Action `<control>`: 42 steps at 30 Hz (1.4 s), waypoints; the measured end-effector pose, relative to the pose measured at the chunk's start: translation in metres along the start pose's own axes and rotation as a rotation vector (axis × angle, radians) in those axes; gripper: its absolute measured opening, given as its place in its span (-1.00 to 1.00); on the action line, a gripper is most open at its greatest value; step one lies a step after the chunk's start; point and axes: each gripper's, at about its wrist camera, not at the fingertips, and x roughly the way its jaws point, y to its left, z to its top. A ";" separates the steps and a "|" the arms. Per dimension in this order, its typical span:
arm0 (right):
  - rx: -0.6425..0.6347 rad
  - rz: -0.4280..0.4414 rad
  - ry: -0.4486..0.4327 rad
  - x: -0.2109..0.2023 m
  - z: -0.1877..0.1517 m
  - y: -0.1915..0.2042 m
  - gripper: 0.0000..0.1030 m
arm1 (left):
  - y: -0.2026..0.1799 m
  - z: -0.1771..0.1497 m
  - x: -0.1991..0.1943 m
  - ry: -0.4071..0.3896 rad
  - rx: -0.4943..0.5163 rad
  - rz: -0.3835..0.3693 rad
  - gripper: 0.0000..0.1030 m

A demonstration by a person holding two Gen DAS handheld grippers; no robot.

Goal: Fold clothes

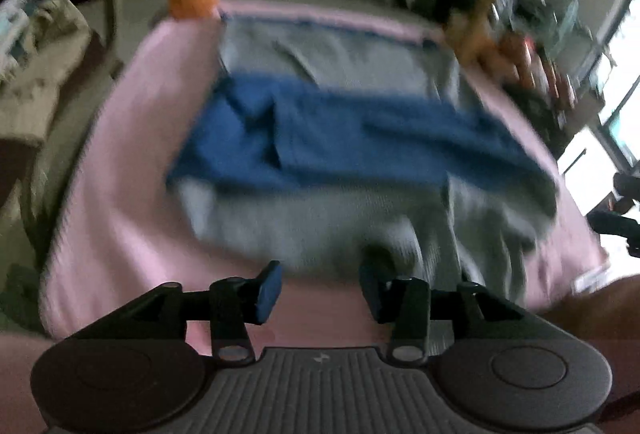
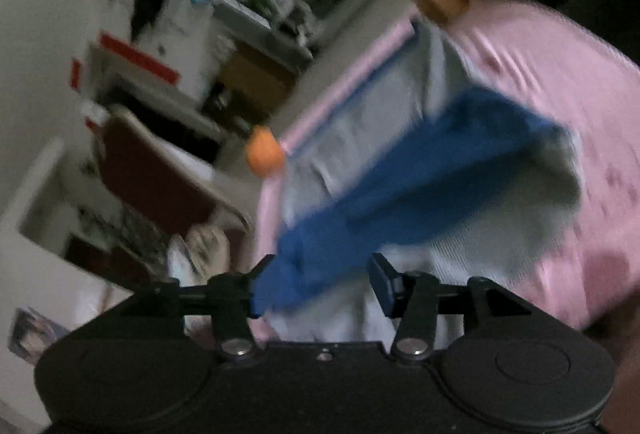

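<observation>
Both frames are blurry, but the grey-and-blue garment (image 1: pixel 340 137) lies spread mid-bed on the pink bed (image 1: pixel 120 173). Left hand-held gripper (image 1: pixel 316 290) and right hand-held gripper (image 2: pixel 316 286) gape wide, holding nothing. I'd pinch the near-edge corners evenly, then fold flat.

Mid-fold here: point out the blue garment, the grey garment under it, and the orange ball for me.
blue garment (image 1: pixel 360 137): left wrist view, middle of its flat panel.
grey garment (image 1: pixel 340 53): left wrist view, far part beyond the blue.
orange ball (image 2: pixel 264 153): right wrist view, its center, at the pink cover's edge.
</observation>
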 end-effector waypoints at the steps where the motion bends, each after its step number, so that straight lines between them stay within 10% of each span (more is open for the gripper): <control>1: -0.011 -0.025 0.045 0.007 -0.012 -0.001 -0.01 | -0.004 -0.005 0.002 0.019 0.018 -0.001 -0.12; 12: -0.170 -0.289 0.443 0.077 -0.110 -0.001 0.17 | -0.017 -0.031 -0.003 0.043 0.076 0.046 -0.08; 21: -0.351 -0.345 0.475 0.116 -0.136 -0.005 0.12 | -0.008 -0.032 -0.009 0.024 0.047 0.035 -0.08; 27: -0.418 -0.333 0.514 0.127 -0.145 -0.017 -0.59 | -0.005 -0.034 -0.015 0.005 0.039 0.020 -0.08; 30: -0.482 -0.318 0.511 0.120 -0.151 -0.008 -0.86 | -0.003 -0.034 -0.018 -0.005 0.034 0.020 -0.08; 42: -0.624 -0.283 0.398 0.013 -0.150 0.089 -0.88 | 0.035 -0.027 -0.040 -0.109 -0.157 0.048 -0.09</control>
